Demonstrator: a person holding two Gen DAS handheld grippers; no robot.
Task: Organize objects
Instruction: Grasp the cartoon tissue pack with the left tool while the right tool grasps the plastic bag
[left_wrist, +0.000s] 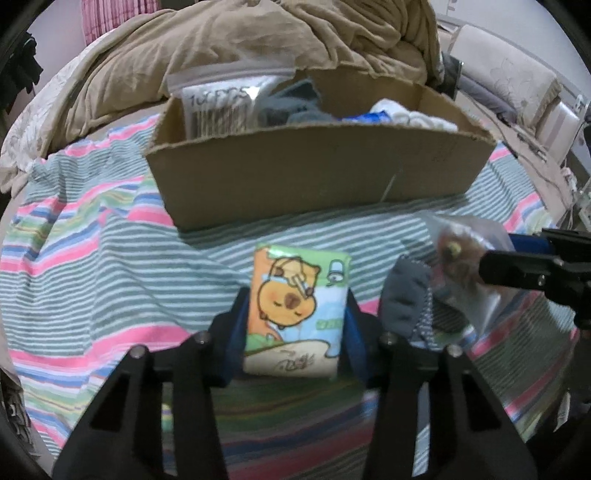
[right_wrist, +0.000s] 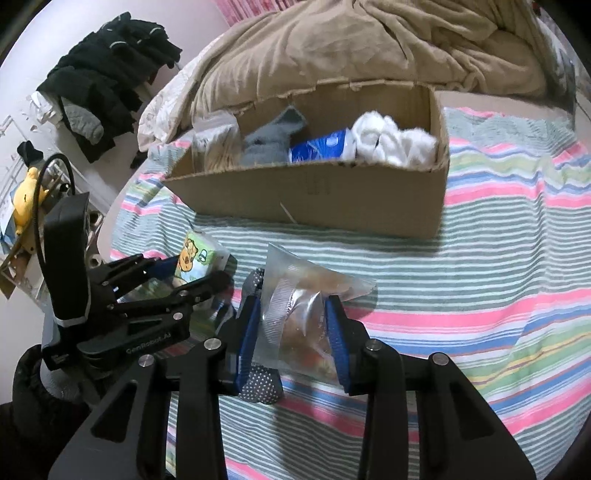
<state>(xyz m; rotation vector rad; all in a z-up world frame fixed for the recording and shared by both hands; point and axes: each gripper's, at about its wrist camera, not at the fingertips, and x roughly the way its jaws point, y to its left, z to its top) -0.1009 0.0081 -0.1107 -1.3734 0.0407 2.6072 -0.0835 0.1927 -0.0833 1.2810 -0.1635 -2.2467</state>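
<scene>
My left gripper (left_wrist: 297, 314) is shut on a tissue pack (left_wrist: 297, 306) printed with a cartoon capybara, held above the striped blanket in front of the cardboard box (left_wrist: 317, 177). The pack also shows in the right wrist view (right_wrist: 195, 258), between the left gripper's fingers (right_wrist: 192, 284). My right gripper (right_wrist: 295, 325) is shut on a clear plastic bag (right_wrist: 303, 306) with brownish contents, just right of the left gripper; the bag also shows in the left wrist view (left_wrist: 465, 269). A grey dotted sock (right_wrist: 258, 384) lies under the right gripper. The box (right_wrist: 317, 195) holds a zip bag, grey sock, blue pack and white cloth.
A striped blanket (right_wrist: 498, 280) covers the bed. A tan duvet (right_wrist: 332, 44) is bunched behind the box. Dark clothes (right_wrist: 103, 74) hang at the far left beside a yellow plush toy (right_wrist: 27, 199). A headboard (left_wrist: 517, 88) stands at the right.
</scene>
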